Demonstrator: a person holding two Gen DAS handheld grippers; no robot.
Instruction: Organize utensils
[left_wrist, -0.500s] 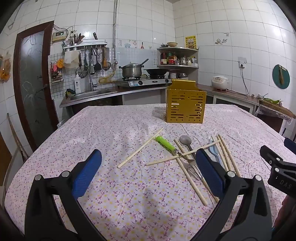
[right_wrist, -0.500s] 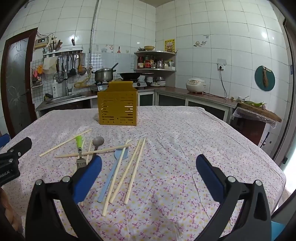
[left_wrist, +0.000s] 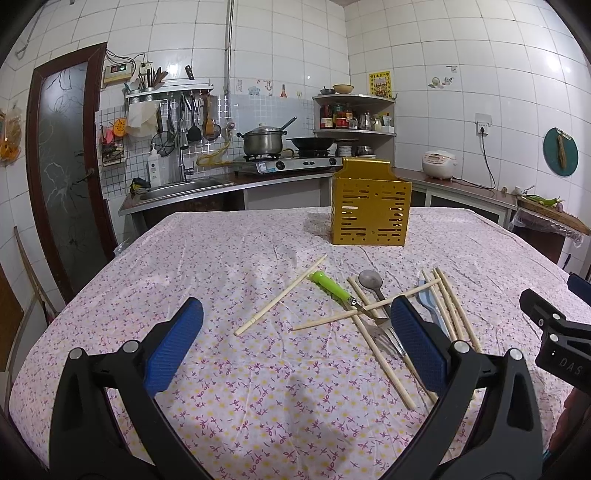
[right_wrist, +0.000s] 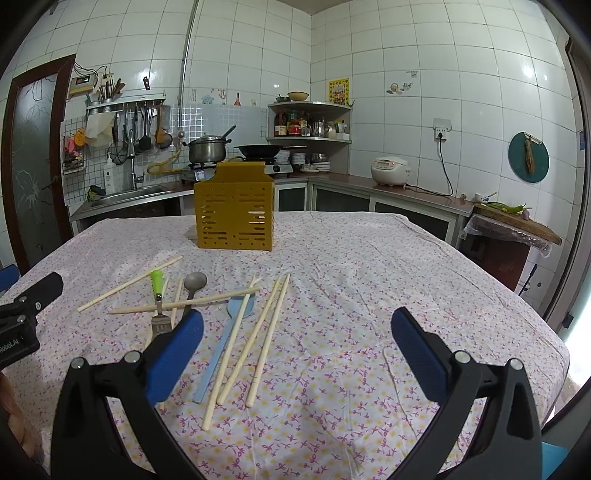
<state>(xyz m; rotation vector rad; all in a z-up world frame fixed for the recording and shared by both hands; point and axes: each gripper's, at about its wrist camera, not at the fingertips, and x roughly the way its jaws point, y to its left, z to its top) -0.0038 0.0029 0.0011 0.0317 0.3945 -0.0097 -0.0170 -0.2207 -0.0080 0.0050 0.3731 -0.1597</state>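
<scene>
Both the left gripper and right gripper are held with jaws wide apart and empty above the desk, chopsticks scattered mid-frame.

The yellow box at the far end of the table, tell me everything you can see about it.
The yellow box is a mustard-coloured utensil holder, rigid, metal or plastic by its look. Its walls are pierced with rows of short horizontal slots, and a taller back panel rises above the open top. It stands upright on the flowered tablecloth, beyond the scattered utensils and apart from them. A few pale marks show through the slots; what is inside cannot be told. Nothing else touches it.
</scene>
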